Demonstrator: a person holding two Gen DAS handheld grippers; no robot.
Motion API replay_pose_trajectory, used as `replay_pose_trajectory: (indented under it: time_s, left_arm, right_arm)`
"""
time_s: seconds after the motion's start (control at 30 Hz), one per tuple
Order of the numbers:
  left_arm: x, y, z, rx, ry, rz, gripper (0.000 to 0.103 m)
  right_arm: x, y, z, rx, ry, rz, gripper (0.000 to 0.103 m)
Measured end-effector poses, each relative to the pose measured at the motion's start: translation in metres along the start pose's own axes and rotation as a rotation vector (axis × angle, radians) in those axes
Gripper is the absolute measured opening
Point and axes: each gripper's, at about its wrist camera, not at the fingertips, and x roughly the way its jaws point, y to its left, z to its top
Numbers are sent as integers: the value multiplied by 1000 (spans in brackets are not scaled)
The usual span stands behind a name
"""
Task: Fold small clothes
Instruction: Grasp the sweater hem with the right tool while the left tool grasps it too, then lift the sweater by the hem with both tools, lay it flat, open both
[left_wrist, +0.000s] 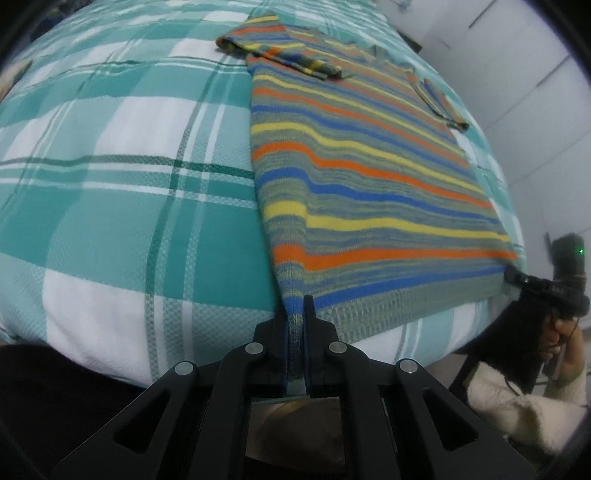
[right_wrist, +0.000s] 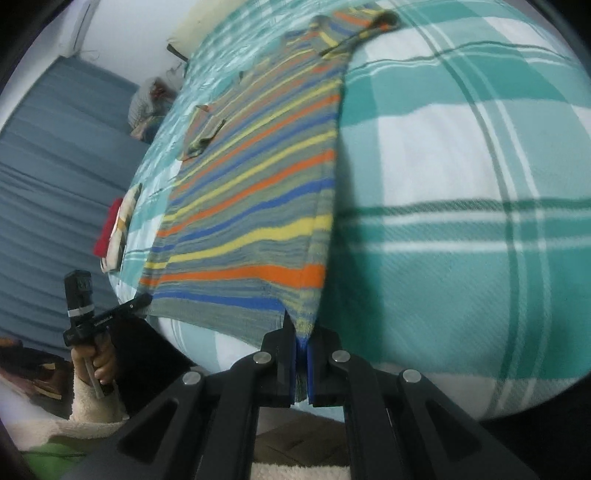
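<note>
A small striped shirt in orange, yellow, blue and grey lies flat on a teal and white plaid bed cover, sleeves folded inward. My left gripper is shut on the shirt's near-left hem corner. My right gripper is shut on the shirt's near-right hem corner. Each gripper shows in the other's view, the right one and the left one, both at the hem edge. The hem is stretched between them at the bed's near edge.
The plaid cover spreads wide on both sides of the shirt. Folded red and light clothes lie at the bed's left edge. A blue-grey wall or curtain is to the left, with a bundle near the headboard.
</note>
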Motion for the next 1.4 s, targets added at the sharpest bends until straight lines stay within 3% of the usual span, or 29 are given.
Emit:
replay_pose_trajectory:
  time_s: [0.13, 0.23, 0.3, 0.37, 0.43, 0.5, 0.63, 0.77, 0.87, 0.97, 1.1, 1.2, 1.27, 1.33, 1.4]
  left_arm:
    - [7, 0, 0, 14, 12, 64, 6]
    - [16, 2, -5, 11, 44, 119, 13]
    - [5, 0, -9, 37, 36, 169, 23]
    - [-10, 0, -15, 50, 23, 240, 24]
    - [-30, 4, -17, 57, -13, 299, 23]
    - [-55, 6, -12, 49, -88, 318, 31]
    - [-76, -11, 22, 67, -229, 249, 54]
    - [-53, -52, 66, 134, -318, 160, 74]
    - [-15, -71, 89, 150, -328, 116, 77]
    - [36, -74, 90, 184, -313, 179, 77]
    - [72, -63, 69, 225, -333, 268, 79]
    - [67, -71, 73, 227, -356, 247, 93]
    - [73, -72, 73, 221, -350, 263, 94]
    - [78, -72, 73, 225, -339, 279, 96]
    - [78, -73, 71, 221, -345, 288, 98]
  right_arm:
    - [4, -4, 3, -33, 15, -49, 4]
    - [25, -19, 0, 10, 65, -104, 4]
    - [27, -24, -8, 37, 82, -105, 4]
    - [17, -27, -13, 34, 85, -142, 8]
    - [0, -30, -14, 38, 69, -179, 17]
    - [-19, -26, -10, 1, 14, -215, 24]
    - [-47, 9, 22, -167, -115, -286, 26]
    - [-15, 48, 59, -262, -130, -165, 28]
    - [36, 58, 69, -302, -40, -134, 30]
    - [71, 38, 54, -277, 94, -189, 31]
    - [43, 32, 44, -303, 139, -202, 30]
    - [7, 47, 78, -438, 21, -313, 37]
    - [-3, 65, 117, -538, -110, -392, 57]
    - [5, 74, 161, -612, -169, -415, 59]
    - [38, 79, 210, -682, -165, -453, 59]
